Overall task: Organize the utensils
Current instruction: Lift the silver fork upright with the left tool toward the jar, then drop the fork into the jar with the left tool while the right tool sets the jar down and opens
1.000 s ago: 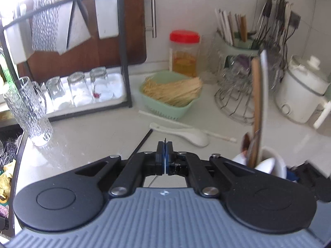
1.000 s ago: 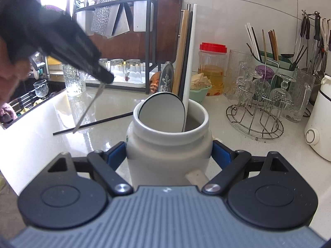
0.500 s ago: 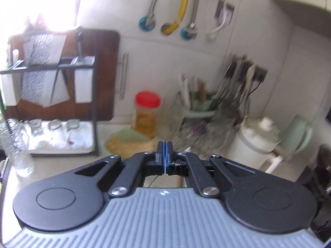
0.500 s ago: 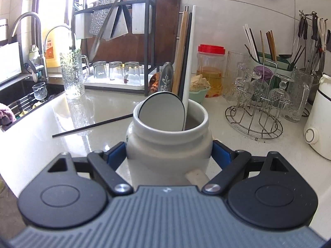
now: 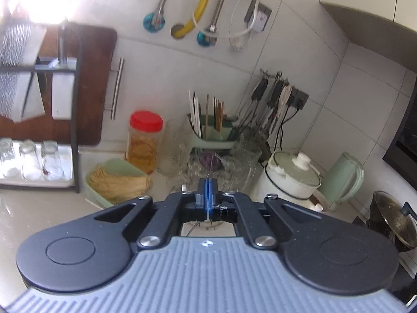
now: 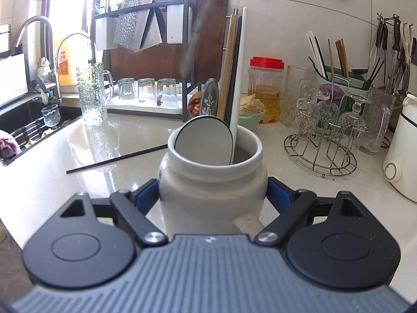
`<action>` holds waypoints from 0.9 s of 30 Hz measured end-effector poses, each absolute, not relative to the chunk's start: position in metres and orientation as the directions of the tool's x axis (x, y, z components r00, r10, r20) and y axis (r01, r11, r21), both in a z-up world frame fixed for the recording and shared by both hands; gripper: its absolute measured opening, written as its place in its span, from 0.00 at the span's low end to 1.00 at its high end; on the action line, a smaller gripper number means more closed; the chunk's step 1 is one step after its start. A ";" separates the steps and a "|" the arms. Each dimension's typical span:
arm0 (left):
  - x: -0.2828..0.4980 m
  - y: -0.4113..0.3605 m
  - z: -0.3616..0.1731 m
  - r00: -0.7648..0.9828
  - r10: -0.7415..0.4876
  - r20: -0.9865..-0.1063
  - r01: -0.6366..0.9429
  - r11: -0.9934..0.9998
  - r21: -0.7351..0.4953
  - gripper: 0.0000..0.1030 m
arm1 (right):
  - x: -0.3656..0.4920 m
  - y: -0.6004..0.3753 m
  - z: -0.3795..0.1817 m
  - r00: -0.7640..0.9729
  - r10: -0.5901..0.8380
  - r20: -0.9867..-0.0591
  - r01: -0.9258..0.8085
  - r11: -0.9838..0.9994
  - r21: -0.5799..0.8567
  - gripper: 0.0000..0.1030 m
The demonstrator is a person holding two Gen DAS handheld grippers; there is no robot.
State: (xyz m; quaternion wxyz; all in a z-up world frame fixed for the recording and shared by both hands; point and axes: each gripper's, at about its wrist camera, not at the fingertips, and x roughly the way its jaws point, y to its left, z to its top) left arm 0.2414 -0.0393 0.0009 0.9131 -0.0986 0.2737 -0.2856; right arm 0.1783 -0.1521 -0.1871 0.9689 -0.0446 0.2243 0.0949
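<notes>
The white jar (image 6: 212, 180) stands on the tabletop (image 6: 78, 172), clamped on both sides by the jaws of the right gripper (image 6: 212, 195), most likely to keep it from tipping while utensils go in. It already holds a flat round-headed spatula (image 6: 204, 140), a wooden stick (image 6: 229, 78) and a white stick (image 6: 238, 78), all leaning toward the far rim. One black chopstick (image 6: 117, 159) lies loose on the tabletop left of the jar and looks like the next piece to collect. The left gripper (image 5: 207, 195) has its jaws pressed together on a thin silvery utensil (image 5: 207, 174), seen edge-on, so its kind is unclear. It points toward the glass rack (image 5: 221, 167) by the wall.
</notes>
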 end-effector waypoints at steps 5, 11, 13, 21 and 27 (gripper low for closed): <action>0.250 -0.040 -0.032 0.657 -0.577 -0.485 0.444 0.816 -0.369 0.01 | 0.178 -0.153 -0.188 0.883 0.169 -0.439 -0.208 0.977 -0.042 0.87; 0.251 -0.044 -0.056 0.646 -0.559 -0.520 0.427 0.829 -0.361 0.01 | 0.178 -0.153 -0.189 0.881 0.174 -0.439 -0.213 0.976 -0.039 0.87; 0.250 -0.046 -0.060 0.644 -0.543 -0.539 0.422 0.840 -0.341 0.01 | 0.178 -0.153 -0.188 0.879 0.174 -0.444 -0.213 0.976 -0.039 0.87; 0.248 -0.045 -0.065 0.603 -0.506 -0.616 0.414 0.859 -0.301 0.08 | 0.180 -0.158 -0.184 0.864 0.203 -0.461 -0.233 0.972 -0.008 0.87; 0.236 -0.033 -0.046 0.626 -0.457 -0.631 0.373 0.887 -0.272 0.33 | 0.179 -0.165 -0.170 0.855 0.238 -0.461 -0.250 0.968 0.037 0.86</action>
